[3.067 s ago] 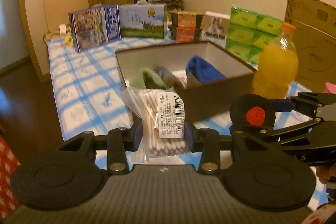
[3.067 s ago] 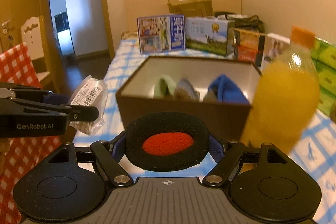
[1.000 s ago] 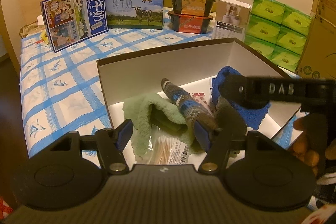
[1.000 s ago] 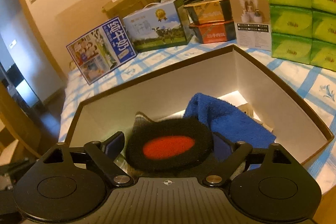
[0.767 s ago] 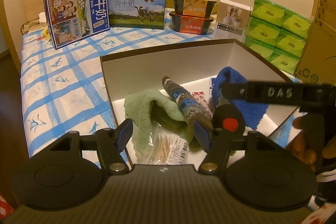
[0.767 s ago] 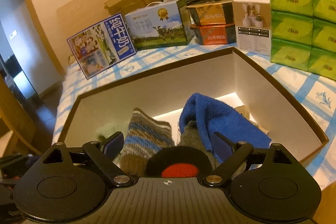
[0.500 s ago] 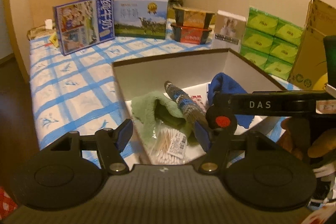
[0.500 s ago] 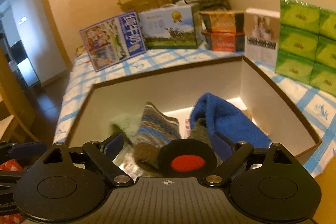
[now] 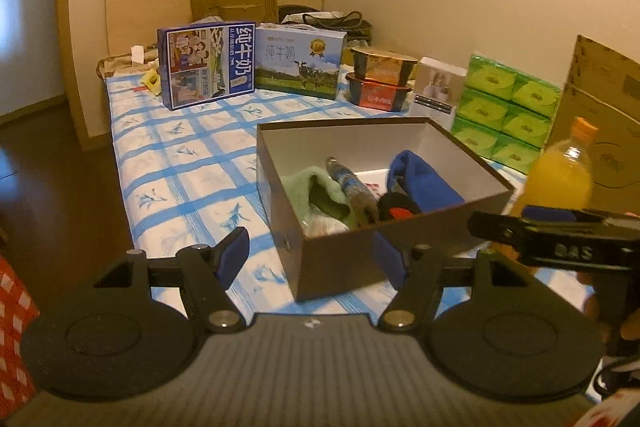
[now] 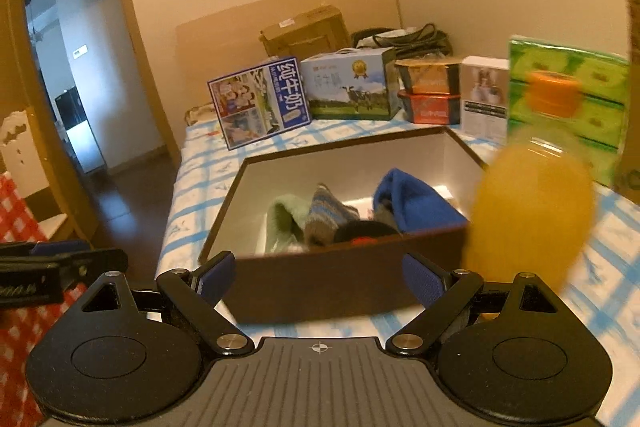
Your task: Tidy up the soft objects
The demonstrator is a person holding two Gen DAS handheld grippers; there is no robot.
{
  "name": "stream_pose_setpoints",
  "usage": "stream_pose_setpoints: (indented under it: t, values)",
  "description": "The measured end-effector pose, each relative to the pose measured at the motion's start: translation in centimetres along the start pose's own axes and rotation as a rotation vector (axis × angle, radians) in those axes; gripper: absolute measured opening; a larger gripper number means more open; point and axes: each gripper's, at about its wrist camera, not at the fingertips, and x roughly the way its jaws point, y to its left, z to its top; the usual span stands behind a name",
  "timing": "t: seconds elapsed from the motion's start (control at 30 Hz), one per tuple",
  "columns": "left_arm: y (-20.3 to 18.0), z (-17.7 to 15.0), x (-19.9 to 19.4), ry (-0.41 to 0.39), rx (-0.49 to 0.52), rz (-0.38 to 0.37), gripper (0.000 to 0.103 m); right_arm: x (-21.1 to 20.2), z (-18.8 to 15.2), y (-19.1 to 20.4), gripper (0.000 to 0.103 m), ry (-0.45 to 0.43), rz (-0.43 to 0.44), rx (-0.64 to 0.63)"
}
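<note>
The left gripper [image 9: 308, 255] is empty, its jaws opening wider with only air and the near wall of the box between the blue pads. The right gripper [image 10: 318, 277] stands spread wide and also holds nothing. Both hang just short of the brown cardboard box [image 9: 340, 259], which sits on the bench [image 9: 180, 179] under a blue-checked cloth.

Inside the box lie the soft things: a green towel [image 9: 320, 195], a striped knitted sock [image 9: 352, 187], a blue cloth [image 9: 424, 179], a black pad with a red centre [image 9: 396, 209] at the near wall, and a clear packet [image 9: 324, 225] tucked in the near corner, mostly hidden by the towel. An orange juice bottle [image 10: 532, 211] stands just beside the box on its right.

Judging by this, a drop-off step is finished and both hands are free. No loose soft item shows on the cloth near the box, so the next move calls for finding one outside these views, or ending the sort.
</note>
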Motion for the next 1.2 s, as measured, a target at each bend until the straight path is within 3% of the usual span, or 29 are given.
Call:
stream_pose_setpoints:
  t: [0.3, 0.53, 0.7, 0.97, 1.2]
  values:
    - [-6.1, -3.3, -6.5, -0.009, 0.066, -0.05, 0.071, -10.4, -4.4, -2.3, 0.09, 0.025, -0.064, 0.059]
    - [-11.2, -6.6, -9.9, 0.048, 0.084, -0.128, 0.071, -17.0, -8.4, -3.4, 0.09, 0.063, -0.136, 0.067]
    - [-14.0, -9.1, -12.2, 0.077, 0.125, -0.155, 0.071, -21.1, -10.6, -4.2, 0.09, 0.041, -0.15, 0.094]
    - [-15.7, -11.9, -15.7, 0.083, 0.124, -0.114, 0.078, -24.3, -12.2, -4.7, 0.09, 0.04, -0.159, 0.097]
    - [-16.6, -15.0, -18.7, 0.095, 0.086, -0.07, 0.078, -26.4, -13.7, -4.2, 0.09, 0.08, -0.087, 0.107]
